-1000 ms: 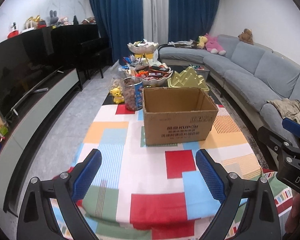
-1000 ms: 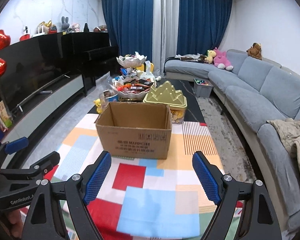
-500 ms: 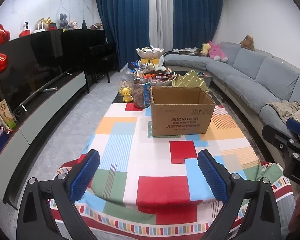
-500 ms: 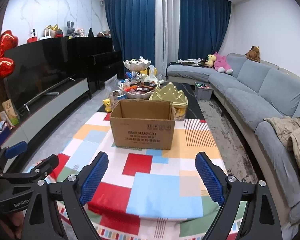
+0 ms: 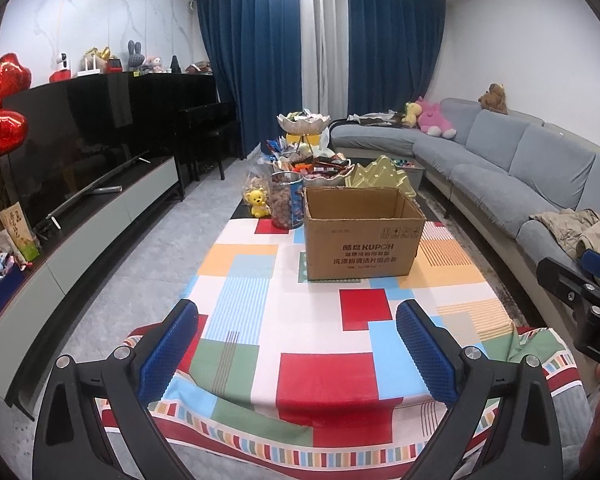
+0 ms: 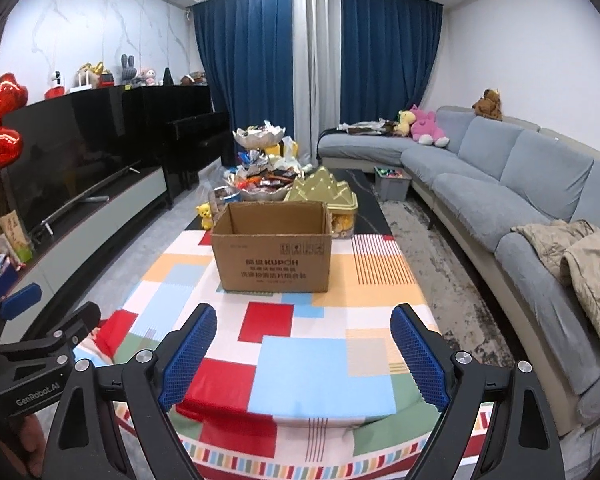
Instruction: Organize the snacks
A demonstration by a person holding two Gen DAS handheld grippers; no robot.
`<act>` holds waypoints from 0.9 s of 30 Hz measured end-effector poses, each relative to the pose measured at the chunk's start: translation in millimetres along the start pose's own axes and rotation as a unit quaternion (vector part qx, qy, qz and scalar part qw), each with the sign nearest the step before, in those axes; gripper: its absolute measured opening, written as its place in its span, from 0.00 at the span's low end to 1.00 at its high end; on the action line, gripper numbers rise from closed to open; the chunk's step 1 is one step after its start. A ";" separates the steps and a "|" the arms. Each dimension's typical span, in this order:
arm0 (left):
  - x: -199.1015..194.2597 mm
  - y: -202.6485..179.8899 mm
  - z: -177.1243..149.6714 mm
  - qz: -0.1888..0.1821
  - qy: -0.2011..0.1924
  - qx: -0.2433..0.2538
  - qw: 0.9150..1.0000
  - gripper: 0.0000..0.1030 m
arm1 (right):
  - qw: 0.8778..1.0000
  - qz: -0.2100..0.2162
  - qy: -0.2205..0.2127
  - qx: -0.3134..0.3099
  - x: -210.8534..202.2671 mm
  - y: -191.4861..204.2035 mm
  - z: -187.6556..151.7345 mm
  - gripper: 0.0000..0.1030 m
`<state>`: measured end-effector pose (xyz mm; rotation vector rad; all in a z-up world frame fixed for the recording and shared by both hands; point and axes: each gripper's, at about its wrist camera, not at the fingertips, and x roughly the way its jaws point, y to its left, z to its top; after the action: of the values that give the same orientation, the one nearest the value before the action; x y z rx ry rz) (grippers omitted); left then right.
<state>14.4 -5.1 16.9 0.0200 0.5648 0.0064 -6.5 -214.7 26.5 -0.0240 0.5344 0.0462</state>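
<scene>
Both grippers, left gripper (image 5: 296, 344) & right gripper (image 6: 302, 346), gape wide w/ nothing between; cardboard box (image 5: 362, 236) sits upper-center, well beyond, mouth up, long axis across frame.

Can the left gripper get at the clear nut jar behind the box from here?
Probably yes, though not yet. The left gripper is open and empty, well short of the jar. The cardboard box sits beside the jar, not in front, leaving bare tablecloth on the way.
</scene>
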 end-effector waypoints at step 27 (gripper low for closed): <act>-11.1 1.3 -0.5 0.006 -0.008 0.004 1.000 0.98 | 1.000 -0.001 -0.005 0.006 -7.5 -0.7 -0.5 0.87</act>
<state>4.8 -3.9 22.5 0.0305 0.5478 0.0167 -13.2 -215.7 29.9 -0.0129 0.5237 0.0409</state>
